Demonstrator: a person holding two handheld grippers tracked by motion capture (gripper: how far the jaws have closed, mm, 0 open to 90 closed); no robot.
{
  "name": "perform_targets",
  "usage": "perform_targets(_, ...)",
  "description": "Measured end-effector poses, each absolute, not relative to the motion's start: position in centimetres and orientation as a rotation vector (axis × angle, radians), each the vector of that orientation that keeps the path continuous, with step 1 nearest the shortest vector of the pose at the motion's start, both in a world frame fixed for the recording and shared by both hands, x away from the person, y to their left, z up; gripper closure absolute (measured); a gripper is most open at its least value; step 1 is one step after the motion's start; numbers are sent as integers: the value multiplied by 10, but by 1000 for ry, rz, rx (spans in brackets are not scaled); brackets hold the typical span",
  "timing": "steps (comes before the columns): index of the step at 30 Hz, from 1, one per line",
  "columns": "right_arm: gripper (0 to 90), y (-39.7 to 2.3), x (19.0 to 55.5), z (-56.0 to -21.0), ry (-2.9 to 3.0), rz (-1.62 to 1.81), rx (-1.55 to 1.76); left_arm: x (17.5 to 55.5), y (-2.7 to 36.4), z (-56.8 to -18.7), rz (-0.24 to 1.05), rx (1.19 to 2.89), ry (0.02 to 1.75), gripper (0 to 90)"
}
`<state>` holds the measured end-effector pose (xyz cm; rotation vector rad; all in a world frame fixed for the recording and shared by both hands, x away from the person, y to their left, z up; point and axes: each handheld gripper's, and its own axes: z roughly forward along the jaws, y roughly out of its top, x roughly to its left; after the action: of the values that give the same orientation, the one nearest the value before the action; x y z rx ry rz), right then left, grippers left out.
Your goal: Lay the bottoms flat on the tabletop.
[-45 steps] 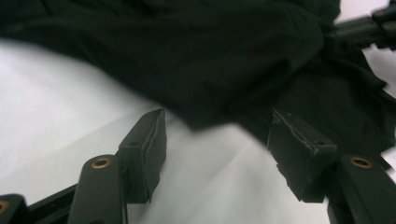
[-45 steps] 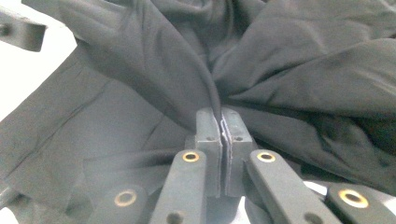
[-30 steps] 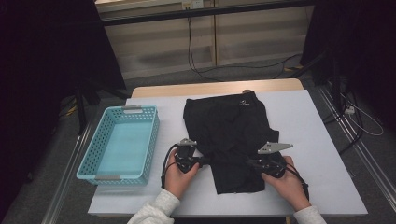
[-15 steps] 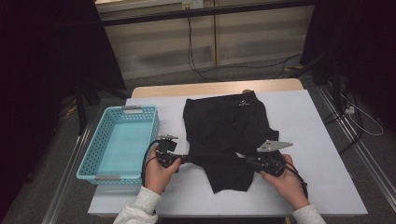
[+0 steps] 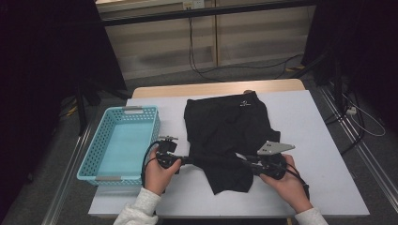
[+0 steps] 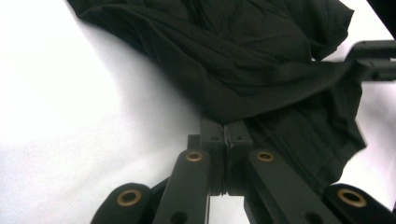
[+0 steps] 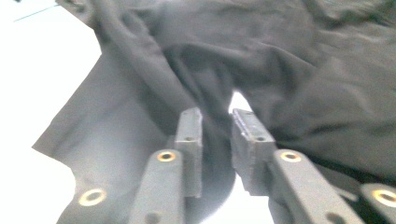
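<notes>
Here, at a white tabletop (image 5: pixel 324 140), a person stretches a soft, creased black fabric garment (image 5: pixel 225 126) lying at its middle. The left gripper (image 5: pixel 184 160) is clamped tight on a bunched corner of the cloth, pulling it taut toward the light-blue perforated plastic basket (image 5: pixel 89 161). The right gripper (image 5: pixel 244 164) has just been opening, its jaws parted with cloth loosely between them, apparently letting go.

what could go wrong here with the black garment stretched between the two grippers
The right gripper has just been opening, its jaws apart with cloth between them, so the black garment may slip free on that side. The left gripper, shut on the garment's edge, could then drag it askew toward the blue basket.
</notes>
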<state>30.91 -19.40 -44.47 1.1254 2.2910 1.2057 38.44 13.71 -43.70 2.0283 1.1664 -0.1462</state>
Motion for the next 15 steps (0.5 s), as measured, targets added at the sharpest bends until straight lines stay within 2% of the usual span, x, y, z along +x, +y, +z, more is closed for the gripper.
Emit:
perform_targets(3, 601, -181, 306, -445, 2363, 1211, 1087, 384, 137, -437, -147, 2028, 1169, 893)
perform_targets(9, 550, -166, 306, -464, 2449, 1115, 1042, 385, 141, -435, -159, 2018, 1177, 893)
perform_targets(10, 591, -166, 306, -465, 2437, 1124, 1041, 385, 141, -435, -155, 2009, 1184, 894)
perform_targets(12, 869, -169, 307, -462, 2456, 1112, 1019, 385, 142, -435, -153, 2018, 1184, 895)
perform_targets(15, 883, -179, 308, -455, 2440, 1214, 1061, 386, 145, -433, -154, 2017, 1190, 897)
